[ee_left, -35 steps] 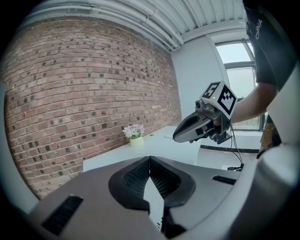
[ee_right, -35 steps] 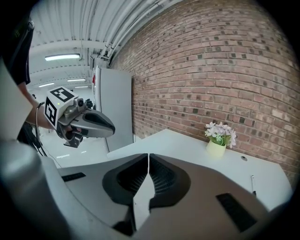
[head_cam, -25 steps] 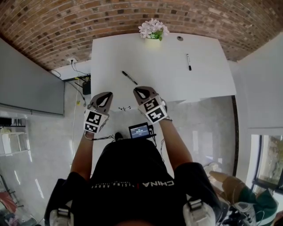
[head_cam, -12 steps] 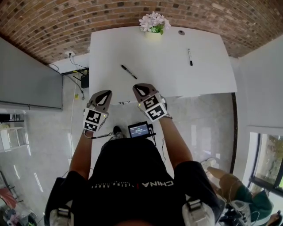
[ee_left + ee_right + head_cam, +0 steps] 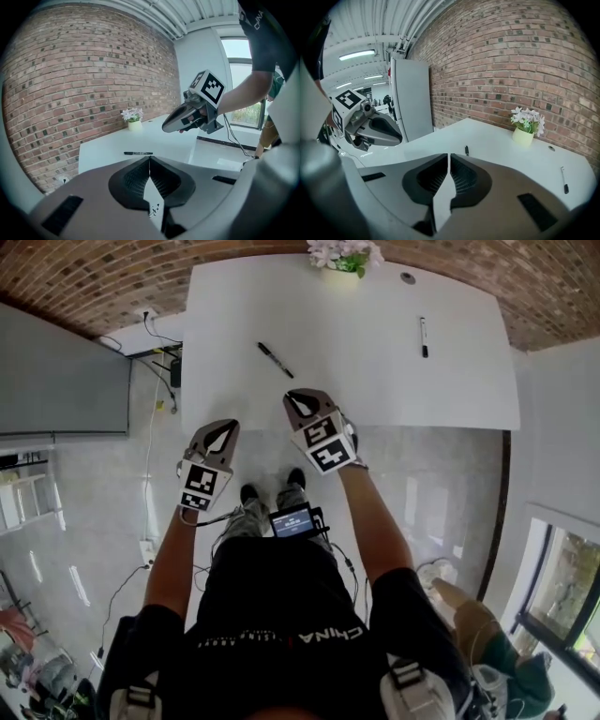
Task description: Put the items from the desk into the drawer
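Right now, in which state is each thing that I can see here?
left gripper: shut, empty.
right gripper: shut, empty, over the near edge of the desk.
left pen: lying flat on the desk, untouched.
right pen: lying flat on the desk, untouched.
flowerpot: upright at the desk's far edge.

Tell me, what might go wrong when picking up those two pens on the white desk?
The near pen is thin and lies flat on the smooth desk; it may slip or roll. Both the left gripper and right gripper are shut, so they must open first. No drawer is visible.
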`<state>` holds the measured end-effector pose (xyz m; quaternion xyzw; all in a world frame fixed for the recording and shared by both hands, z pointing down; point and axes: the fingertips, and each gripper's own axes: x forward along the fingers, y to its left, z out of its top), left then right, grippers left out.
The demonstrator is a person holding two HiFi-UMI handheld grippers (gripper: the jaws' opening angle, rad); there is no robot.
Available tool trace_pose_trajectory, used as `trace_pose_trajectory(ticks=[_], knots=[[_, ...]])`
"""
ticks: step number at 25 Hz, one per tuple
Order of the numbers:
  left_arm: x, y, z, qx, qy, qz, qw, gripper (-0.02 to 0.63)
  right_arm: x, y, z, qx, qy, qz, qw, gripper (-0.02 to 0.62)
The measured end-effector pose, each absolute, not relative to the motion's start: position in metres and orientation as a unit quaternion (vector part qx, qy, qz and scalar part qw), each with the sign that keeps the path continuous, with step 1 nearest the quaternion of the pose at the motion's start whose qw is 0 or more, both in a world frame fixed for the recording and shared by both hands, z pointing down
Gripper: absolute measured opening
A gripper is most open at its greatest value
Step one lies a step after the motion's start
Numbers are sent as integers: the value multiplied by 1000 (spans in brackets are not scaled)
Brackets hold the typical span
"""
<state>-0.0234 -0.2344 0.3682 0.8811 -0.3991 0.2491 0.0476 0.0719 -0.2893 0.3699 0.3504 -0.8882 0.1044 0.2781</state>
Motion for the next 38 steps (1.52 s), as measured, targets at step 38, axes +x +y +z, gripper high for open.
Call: trace_pose_trajectory(ticks=[38], knots=[[-43,-315,441,873,-410,241,110,12,40,-419,523,346,-827,141,419,49]])
